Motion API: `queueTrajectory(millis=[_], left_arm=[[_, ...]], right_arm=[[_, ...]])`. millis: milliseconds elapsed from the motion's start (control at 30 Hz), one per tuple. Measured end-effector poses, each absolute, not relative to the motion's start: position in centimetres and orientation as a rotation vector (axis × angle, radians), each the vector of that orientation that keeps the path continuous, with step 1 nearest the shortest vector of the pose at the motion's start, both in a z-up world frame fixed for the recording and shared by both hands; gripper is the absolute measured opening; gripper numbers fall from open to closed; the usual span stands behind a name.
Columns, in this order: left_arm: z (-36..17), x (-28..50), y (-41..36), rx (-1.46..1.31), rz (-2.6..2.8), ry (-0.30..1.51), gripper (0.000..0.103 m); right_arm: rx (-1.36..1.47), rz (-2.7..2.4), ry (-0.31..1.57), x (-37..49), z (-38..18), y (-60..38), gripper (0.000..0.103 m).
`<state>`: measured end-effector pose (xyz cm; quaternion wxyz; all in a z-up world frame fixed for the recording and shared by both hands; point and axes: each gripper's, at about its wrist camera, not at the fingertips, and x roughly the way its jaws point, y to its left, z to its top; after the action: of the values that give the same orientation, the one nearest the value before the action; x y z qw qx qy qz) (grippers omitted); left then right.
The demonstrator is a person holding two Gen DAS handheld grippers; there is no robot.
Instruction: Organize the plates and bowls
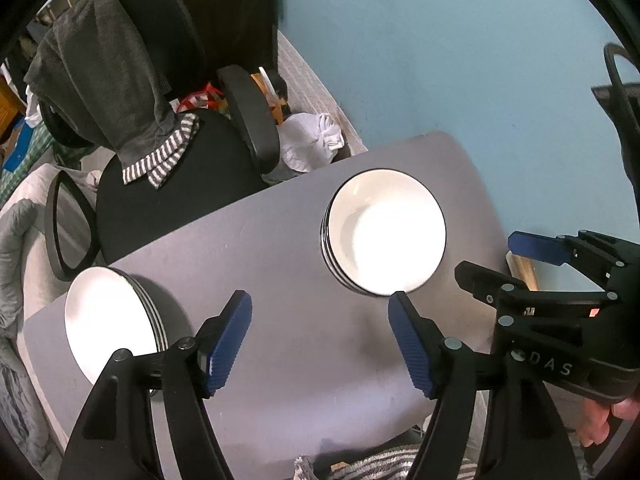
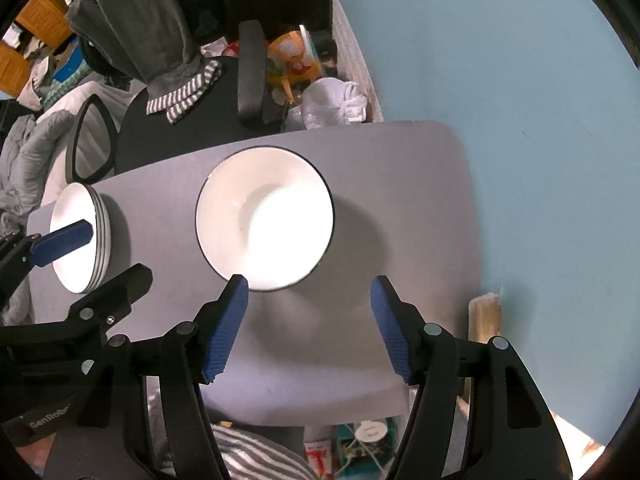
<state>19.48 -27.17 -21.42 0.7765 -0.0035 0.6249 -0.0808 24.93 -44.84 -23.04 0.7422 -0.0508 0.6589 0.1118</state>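
We count two stacks on one counter (image 2: 400,200): one stack of plates (image 2: 80,236), about four by the rims at its edge, and one stack of bowls (image 1: 384,232), about three by its dark rims. We count two grippers, left (image 1: 320,344) and right (image 2: 308,328), and one chair (image 1: 168,184).

Left tool (image 1: 320,344) and right tool (image 2: 308,326) agape, empty, pointing downward.

Strong overhead light burns out the inside of the bowls (image 2: 276,232) and the plates (image 1: 108,320) to pure white. Soft shadows fall on the bench (image 2: 400,208) beside them. Fisheye bending curves the edges, and dark vignetting fills each corner. Focus stays sharp.
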Motion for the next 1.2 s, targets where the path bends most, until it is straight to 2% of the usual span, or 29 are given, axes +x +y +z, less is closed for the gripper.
queueTrajectory(millis=[633,1200], left_arm=[[-23.5,17.3,-26.2,-0.089,-0.171,1.408,0.075],[-26.6,22.1,-27.4,-0.103,-0.145,1.441,0.078]], right_arm=[[0.035,0.232,1.415,20.7,-23.6,-48.4,0.063],[0.032,0.266,1.437,25.7,-27.8,-48.2,0.064]])
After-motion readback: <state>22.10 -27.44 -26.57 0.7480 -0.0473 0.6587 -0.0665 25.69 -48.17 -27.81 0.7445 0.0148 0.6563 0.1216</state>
